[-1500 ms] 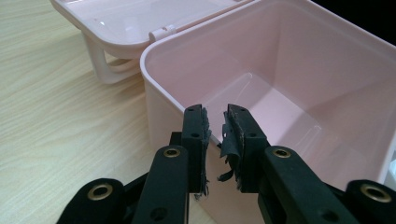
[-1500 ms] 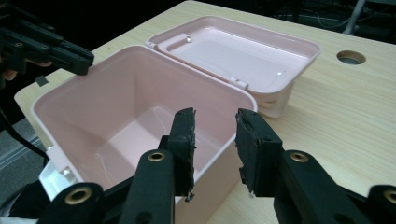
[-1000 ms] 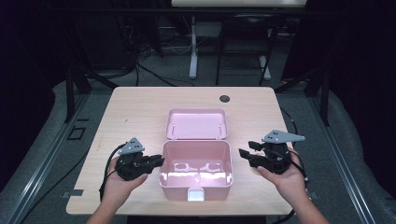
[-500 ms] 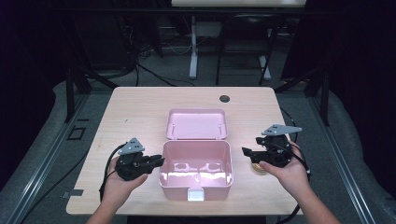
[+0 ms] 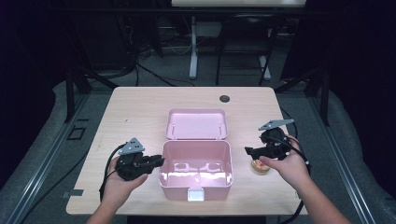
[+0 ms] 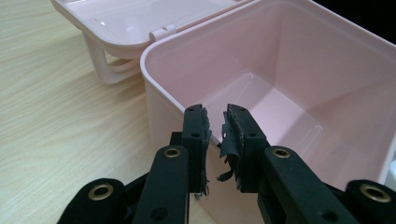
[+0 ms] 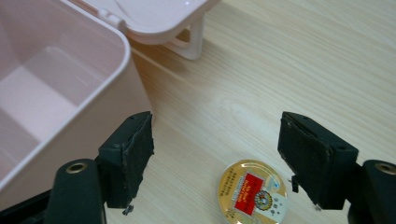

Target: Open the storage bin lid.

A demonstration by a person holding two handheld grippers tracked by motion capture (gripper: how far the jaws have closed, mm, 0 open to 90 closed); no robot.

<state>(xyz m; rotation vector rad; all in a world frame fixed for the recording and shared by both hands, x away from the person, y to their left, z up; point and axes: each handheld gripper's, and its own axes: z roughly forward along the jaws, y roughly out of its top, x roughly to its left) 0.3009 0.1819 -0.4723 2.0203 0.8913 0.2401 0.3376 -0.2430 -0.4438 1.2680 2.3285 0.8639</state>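
- Tin (image 7: pixel 252 191) lies flat on the desk (image 5: pixel 140 112), gold-lidded with a red label, just right of the pink box (image 5: pixel 196 172) and well inside the desk's near edge.
- Our right tongs (image 7: pixel 224 161) hover over it with the jaws wide apart; they have just been opening, and the tin sits on the wood below the gap, nearer the far-side jaw, with nothing pressed between the pads.
- In the high view the right tongs (image 5: pixel 254 151) point toward the box wall, and the tin (image 5: pixel 260 166) peeks out just below them, partly hidden by the hand.
- Being round and low, the tin offers no long axis; we judge a straight drop over it would serve, with the jaws straddling its rim.
- Our right hand is clearly the nearer one; the box stands between the tin and the left.
- Our left tongs (image 6: pixel 217 140) hold the left wall of the box, clamped over its rim, one jaw inside, one outside.
- Room is tight on one side: the box wall stands close beside the near jaw. Bare wood lies open to the right.
- Behind the box, its lid (image 5: pixel 197 123) lies open and flat, so the box mouth is free.
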